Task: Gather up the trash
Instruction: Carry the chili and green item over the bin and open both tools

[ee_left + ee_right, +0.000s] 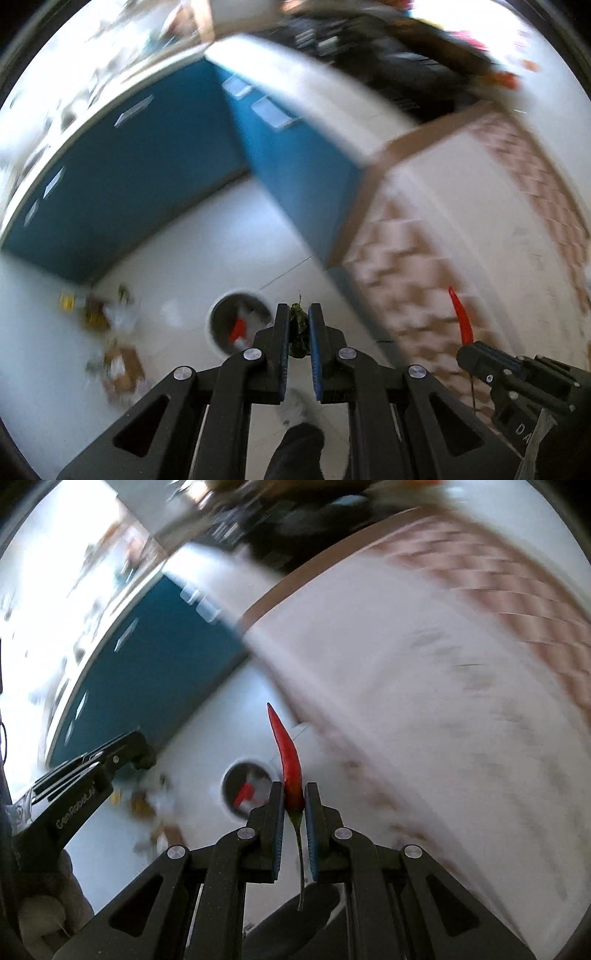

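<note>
My left gripper is shut on a small dark green leafy scrap, held high above the floor. My right gripper is shut on a red chili pepper, tip pointing up, its green stem hanging between the fingers. The chili also shows in the left wrist view at the right, in the right gripper. A round white trash bin stands on the floor below, with red and white waste inside; it also shows in the right wrist view. The left gripper shows at the left there.
Scattered litter and a brown cardboard piece lie on the white floor left of the bin. Blue cabinets stand behind. A table with a white and checked cloth is at the right. My shoe is below.
</note>
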Action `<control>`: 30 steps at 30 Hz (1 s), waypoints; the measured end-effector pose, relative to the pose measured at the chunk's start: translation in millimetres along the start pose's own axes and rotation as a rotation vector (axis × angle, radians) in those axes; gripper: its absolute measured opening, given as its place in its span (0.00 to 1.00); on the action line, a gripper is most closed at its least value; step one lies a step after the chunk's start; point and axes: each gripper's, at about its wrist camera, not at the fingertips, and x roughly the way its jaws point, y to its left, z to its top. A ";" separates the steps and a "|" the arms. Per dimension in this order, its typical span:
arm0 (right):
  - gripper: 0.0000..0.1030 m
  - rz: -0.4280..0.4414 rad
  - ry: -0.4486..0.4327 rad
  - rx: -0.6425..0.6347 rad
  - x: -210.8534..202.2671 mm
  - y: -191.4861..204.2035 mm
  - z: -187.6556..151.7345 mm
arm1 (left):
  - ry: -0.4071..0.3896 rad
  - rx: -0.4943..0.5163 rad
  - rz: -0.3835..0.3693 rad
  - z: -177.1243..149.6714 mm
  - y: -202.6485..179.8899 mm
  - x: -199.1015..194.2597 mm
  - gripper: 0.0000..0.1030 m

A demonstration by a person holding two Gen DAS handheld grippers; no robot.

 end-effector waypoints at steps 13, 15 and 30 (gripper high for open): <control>0.11 0.043 0.320 -0.268 310.4 127.3 -45.6 | 0.341 -0.439 -0.061 -82.4 203.6 282.5 0.07; 0.11 0.038 0.351 -0.265 356.8 131.5 -53.2 | 0.367 -0.461 -0.098 -90.4 215.8 319.7 0.07; 0.29 0.023 0.536 -0.169 586.3 112.9 -67.4 | 0.422 -0.489 -0.103 -109.1 252.5 422.4 0.75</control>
